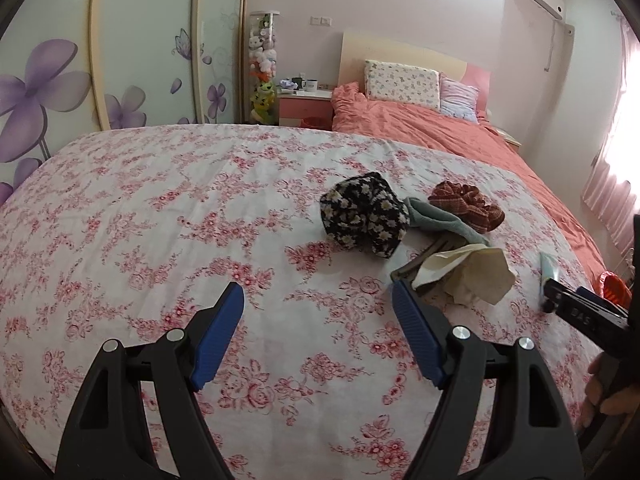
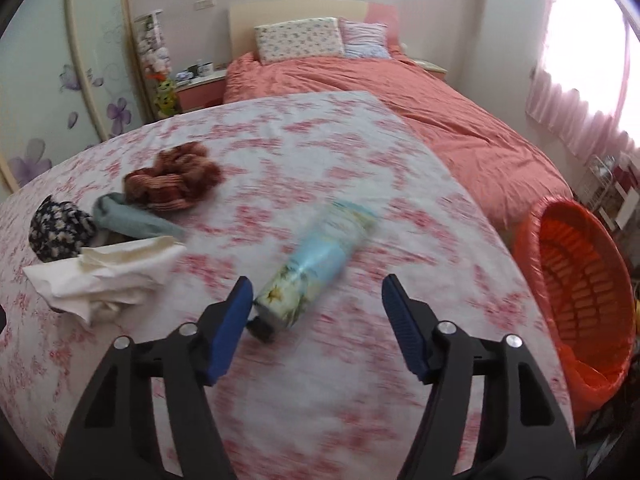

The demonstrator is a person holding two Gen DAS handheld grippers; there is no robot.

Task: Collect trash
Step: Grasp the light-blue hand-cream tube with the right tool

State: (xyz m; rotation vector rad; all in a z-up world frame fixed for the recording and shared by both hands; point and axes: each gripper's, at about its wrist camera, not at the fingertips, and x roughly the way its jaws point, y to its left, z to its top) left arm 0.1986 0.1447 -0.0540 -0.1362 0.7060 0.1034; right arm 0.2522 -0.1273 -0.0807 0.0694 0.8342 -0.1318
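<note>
Nothing looks collected yet: the orange bin (image 2: 576,280) seems empty. Right tool (image 2: 316,312) gapes around the tube (image 2: 316,264); left tool (image 1: 318,320) wide, empty.

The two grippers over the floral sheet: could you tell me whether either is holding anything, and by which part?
Nothing is held. The left gripper stands open over bare sheet. The right gripper is open too; the blue tube lies loose on the sheet, its cap end beside one pad.

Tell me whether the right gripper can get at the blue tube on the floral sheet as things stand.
Probably yes. The right gripper is open, and the blue tube lies just ahead, its dark cap by the left finger. Nothing lies between them; the crumpled tissue sits off to the side.
</note>
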